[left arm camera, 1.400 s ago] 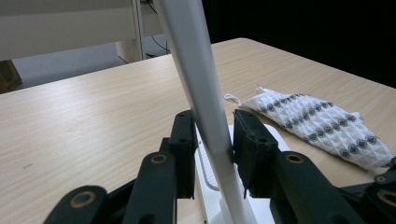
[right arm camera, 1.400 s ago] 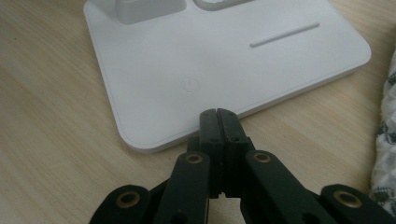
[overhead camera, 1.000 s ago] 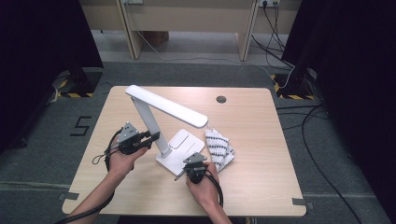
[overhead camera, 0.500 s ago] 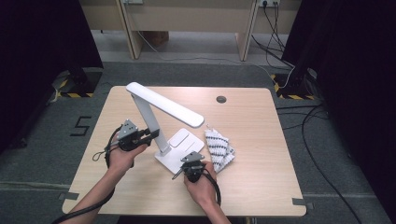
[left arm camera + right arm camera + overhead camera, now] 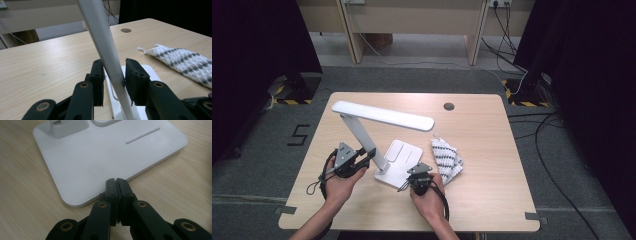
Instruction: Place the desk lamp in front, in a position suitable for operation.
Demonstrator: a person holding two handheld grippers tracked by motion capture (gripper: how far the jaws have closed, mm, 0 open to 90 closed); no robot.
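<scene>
While hidden from above, the power mark (image 5: 97,167) shows before the shut right claw (image 5: 116,181).

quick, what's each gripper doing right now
Left gripper: jaws astride the lamp arm and just been opening; one pad looks off it, so grip loosened, if any.
Right gripper: shut, holding nothing, tips at the lamp base edge.
</scene>
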